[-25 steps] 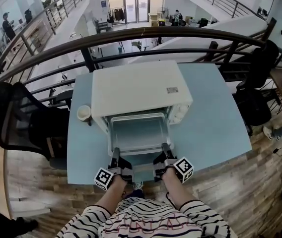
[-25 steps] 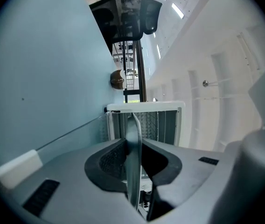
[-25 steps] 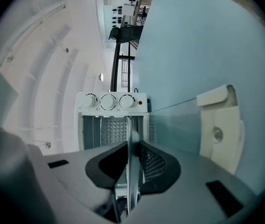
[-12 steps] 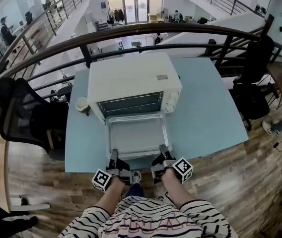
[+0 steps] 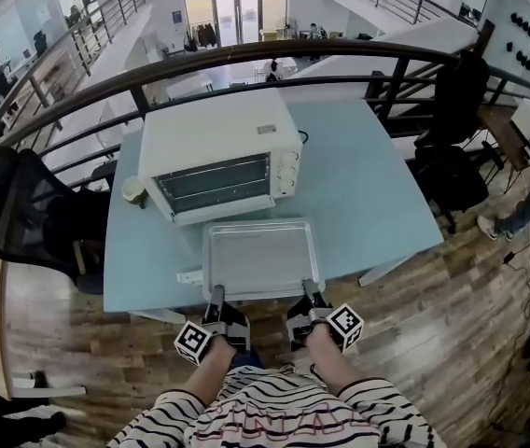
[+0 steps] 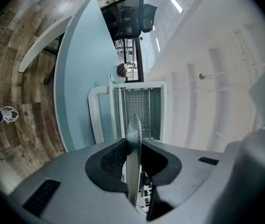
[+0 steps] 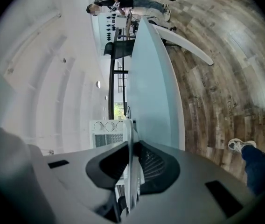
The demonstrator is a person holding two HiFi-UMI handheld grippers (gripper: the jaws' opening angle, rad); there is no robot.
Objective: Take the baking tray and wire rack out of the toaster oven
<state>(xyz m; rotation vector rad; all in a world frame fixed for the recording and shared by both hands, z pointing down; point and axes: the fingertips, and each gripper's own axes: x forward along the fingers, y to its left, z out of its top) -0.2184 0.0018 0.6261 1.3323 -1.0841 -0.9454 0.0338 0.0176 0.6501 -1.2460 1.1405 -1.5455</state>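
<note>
Two-point hold: baking tray [image 5: 260, 258] clear of the toaster oven [image 5: 220, 161].
Your left gripper [image 5: 216, 295] and right gripper [image 5: 312, 293] each pinch its near rim, set well apart, so the load is shared and level.

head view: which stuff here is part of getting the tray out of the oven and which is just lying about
Job in hand:
- baking tray, gripped at its near rim by the left tool and right tool
- toaster oven, just behind the tray

Lying about:
- paper cup, left of the oven
- black chair, off the table's left side
</note>
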